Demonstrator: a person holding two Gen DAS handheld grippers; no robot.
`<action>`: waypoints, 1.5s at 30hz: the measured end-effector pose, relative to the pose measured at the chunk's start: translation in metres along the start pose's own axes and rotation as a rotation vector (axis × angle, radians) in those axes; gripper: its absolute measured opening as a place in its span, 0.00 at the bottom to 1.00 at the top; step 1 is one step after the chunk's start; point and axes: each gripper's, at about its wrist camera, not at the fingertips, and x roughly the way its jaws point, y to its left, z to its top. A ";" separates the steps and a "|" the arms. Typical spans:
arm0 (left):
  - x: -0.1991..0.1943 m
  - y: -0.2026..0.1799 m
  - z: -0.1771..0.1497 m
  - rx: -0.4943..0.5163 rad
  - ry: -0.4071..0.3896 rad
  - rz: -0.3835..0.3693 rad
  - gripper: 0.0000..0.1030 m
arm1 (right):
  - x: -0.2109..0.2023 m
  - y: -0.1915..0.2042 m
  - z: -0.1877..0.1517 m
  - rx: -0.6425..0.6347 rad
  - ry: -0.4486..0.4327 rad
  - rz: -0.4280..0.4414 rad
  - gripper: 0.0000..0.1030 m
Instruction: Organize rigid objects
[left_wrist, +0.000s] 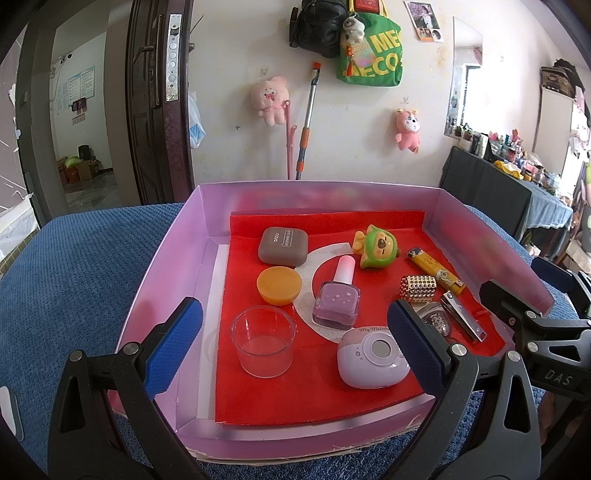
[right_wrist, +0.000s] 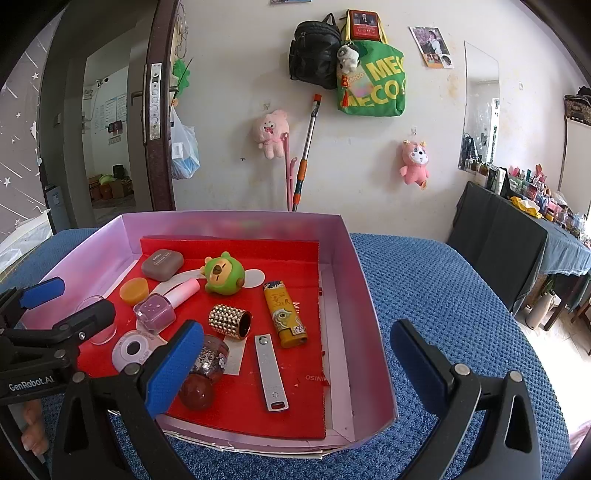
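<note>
A lilac box with a red liner rests on the blue cloth. Inside lie a grey case, an orange puck, a purple nail polish bottle, a clear glass cup, a lilac round device, a green toy, a yellow lighter, a gold studded cylinder, a nail clipper and a glitter bottle. My left gripper hovers open over the box's near left. My right gripper is open, straddling the box's right wall. Both are empty.
The blue textured cloth covers the table around the box. Beyond the table, a wall carries hanging bags and plush toys, and a mop leans there. A dark door stands at the left, and a cluttered side table at the right.
</note>
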 end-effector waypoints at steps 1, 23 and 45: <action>0.000 0.000 0.000 0.000 -0.004 -0.004 0.99 | 0.000 0.000 0.000 0.002 0.000 -0.001 1.00; -0.074 -0.017 -0.034 0.009 0.131 -0.031 0.99 | -0.092 0.008 -0.028 0.019 0.054 0.039 1.00; -0.035 -0.017 -0.075 -0.001 0.360 0.059 0.99 | -0.048 -0.001 -0.078 0.073 0.373 0.025 1.00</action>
